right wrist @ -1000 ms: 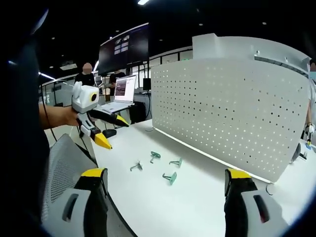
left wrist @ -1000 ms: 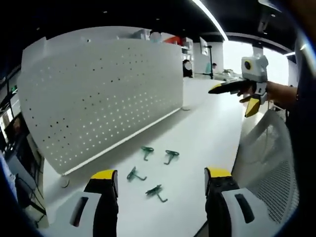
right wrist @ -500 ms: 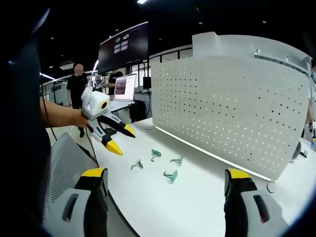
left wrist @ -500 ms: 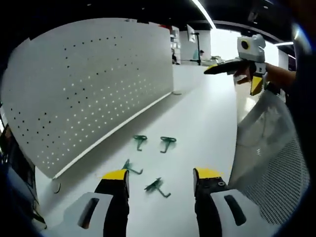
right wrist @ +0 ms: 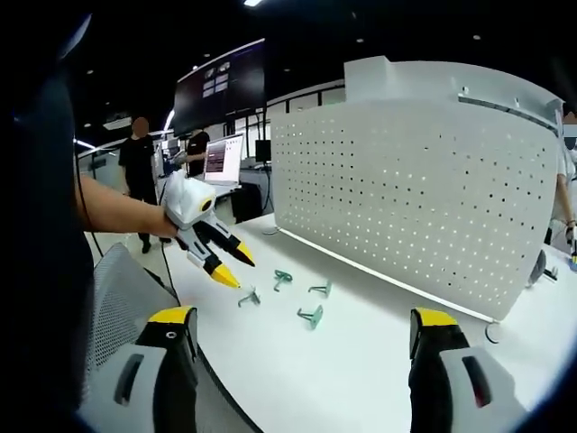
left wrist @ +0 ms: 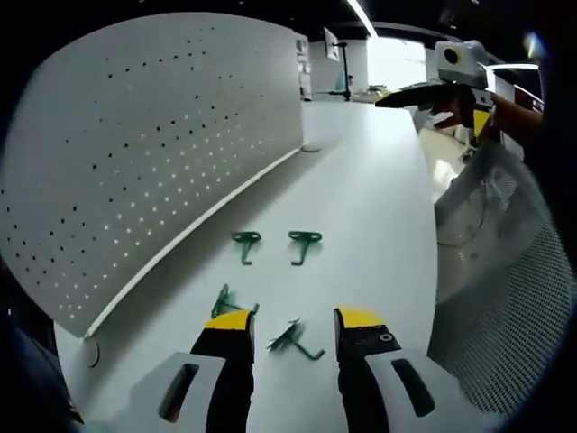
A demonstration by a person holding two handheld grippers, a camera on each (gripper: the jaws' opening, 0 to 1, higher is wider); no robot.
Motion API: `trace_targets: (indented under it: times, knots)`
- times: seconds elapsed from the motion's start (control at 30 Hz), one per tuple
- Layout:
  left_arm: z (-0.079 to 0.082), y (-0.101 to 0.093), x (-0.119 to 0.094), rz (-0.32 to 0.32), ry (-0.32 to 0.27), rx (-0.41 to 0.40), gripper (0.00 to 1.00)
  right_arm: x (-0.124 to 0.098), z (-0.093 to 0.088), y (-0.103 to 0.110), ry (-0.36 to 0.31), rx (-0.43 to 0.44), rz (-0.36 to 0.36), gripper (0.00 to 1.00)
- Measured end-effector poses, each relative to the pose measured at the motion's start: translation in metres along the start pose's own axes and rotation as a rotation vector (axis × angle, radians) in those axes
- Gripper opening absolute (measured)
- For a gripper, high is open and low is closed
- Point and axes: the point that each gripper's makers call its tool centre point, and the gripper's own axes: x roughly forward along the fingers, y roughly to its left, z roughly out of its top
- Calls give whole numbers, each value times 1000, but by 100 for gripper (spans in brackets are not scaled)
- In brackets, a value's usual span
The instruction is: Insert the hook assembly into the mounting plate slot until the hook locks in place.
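Several small green hooks lie on the white table in front of a white pegboard (left wrist: 153,135). In the left gripper view my left gripper (left wrist: 293,320) hovers low over them, open, with one hook (left wrist: 293,338) lying between its jaws, untouched. Another hook (left wrist: 227,298) is by the left jaw, and two hooks (left wrist: 245,242) (left wrist: 304,242) lie further ahead. The right gripper view shows the left gripper (right wrist: 234,268) tilted down just left of the hooks (right wrist: 311,316). My right gripper (right wrist: 303,317) is open and holds nothing; it floats high at the table's edge (left wrist: 431,110).
The pegboard (right wrist: 406,189) stands upright along the table's far side. A grey mesh chair back (right wrist: 117,307) is at the near table edge (left wrist: 505,298). A laptop (right wrist: 221,158) and a standing person (right wrist: 140,162) are in the background.
My left gripper has dropped and moved forward to the hooks, and its jaws have narrowed. The right gripper has stayed nearly where it was.
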Motion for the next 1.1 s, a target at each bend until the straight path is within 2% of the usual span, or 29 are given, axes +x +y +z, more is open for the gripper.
trace_targets:
  times: [0.27, 0.6, 1.1]
  knots:
    - [-8, -2, 12, -24, 35, 26, 27, 0, -1, 1, 2, 6, -5, 96]
    - [-16, -3, 24, -35, 78, 87, 24, 1, -2, 2, 5, 11, -3, 96]
    - [-25, 0, 33, -34, 128, 102, 15, 1, -4, 3, 5, 20, -6, 96]
